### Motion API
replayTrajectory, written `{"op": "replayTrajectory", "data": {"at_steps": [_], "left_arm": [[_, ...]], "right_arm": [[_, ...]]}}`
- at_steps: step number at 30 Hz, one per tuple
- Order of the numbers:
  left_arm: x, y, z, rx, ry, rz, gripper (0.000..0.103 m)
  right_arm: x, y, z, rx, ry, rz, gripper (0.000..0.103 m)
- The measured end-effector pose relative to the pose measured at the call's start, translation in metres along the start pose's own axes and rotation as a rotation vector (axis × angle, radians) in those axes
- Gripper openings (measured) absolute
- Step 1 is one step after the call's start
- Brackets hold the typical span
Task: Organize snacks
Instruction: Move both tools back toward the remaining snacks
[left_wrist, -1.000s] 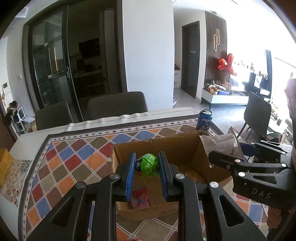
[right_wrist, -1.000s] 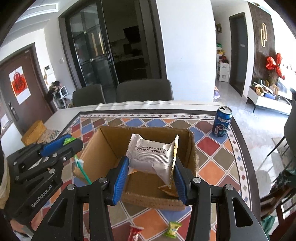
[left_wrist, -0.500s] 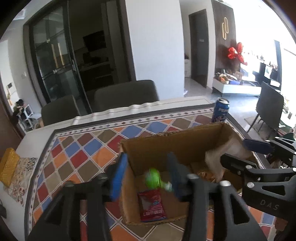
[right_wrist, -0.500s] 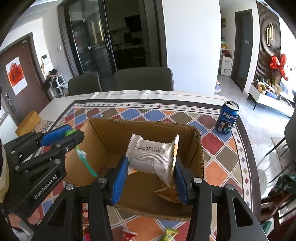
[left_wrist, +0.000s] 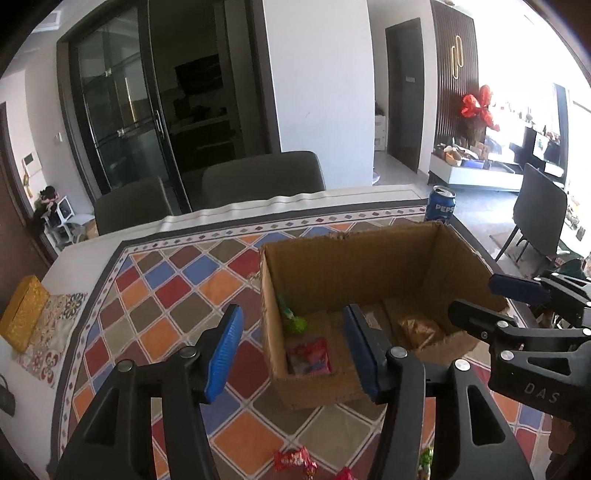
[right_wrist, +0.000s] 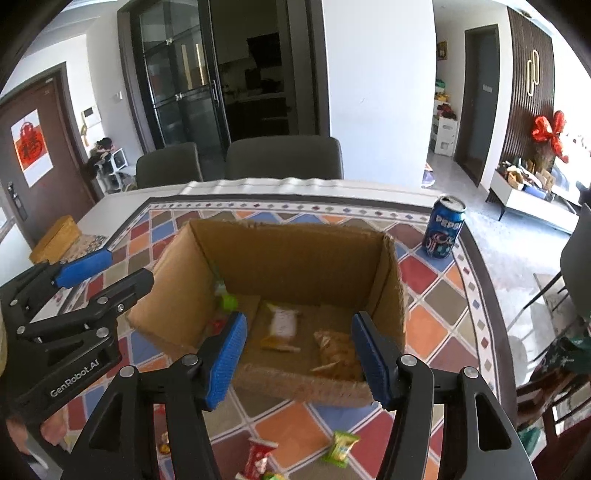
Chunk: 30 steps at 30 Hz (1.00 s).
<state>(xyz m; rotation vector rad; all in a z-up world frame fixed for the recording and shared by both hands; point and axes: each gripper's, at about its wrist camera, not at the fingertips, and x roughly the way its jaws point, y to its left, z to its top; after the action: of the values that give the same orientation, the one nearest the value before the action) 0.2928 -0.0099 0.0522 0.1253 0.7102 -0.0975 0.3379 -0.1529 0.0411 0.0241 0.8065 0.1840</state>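
on a table with a multicoloured diamond-pattern cloth (left_wrist: 177, 295), open cardboard box (right_wrist: 295, 254) at 12 o'clock. inside: green snack (left_wrist: 295, 323), red packet (left_wrist: 308, 356), white packet (right_wrist: 282, 321). left gripper (left_wrist: 291, 349) and right gripper (right_wrist: 297, 354) both spread wide, holding nothing. pepsi can (right_wrist: 443, 227) at 2 o'clock.

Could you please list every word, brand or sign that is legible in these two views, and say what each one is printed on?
"PEPSI": on the blue Pepsi can standing on the tablecloth.
"GenRobot.AI": on the body of the left hand-held gripper.
"DAS": on the body of the right hand-held gripper; any further letters are cut off.
Red door poster: one Chinese character, too blurred to read.
Snack packet in the cardboard box: print too blurred.
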Motion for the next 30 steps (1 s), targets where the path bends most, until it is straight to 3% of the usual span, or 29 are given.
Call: {"op": "replayTrajectory", "data": {"at_steps": [17, 30], "left_arm": [[-0.019, 0.016, -0.046, -0.039, 0.056, -0.017, 0.057], [-0.018, 0.017, -0.091, -0.074, 0.129, -0.056, 0.057]], "right_arm": [[-0.008, 0.018, -0.040, 0.001, 0.059, 0.034, 0.060], [0.007, 0.028, -0.081, 0.010, 0.165, 0.063, 0.060]]}}
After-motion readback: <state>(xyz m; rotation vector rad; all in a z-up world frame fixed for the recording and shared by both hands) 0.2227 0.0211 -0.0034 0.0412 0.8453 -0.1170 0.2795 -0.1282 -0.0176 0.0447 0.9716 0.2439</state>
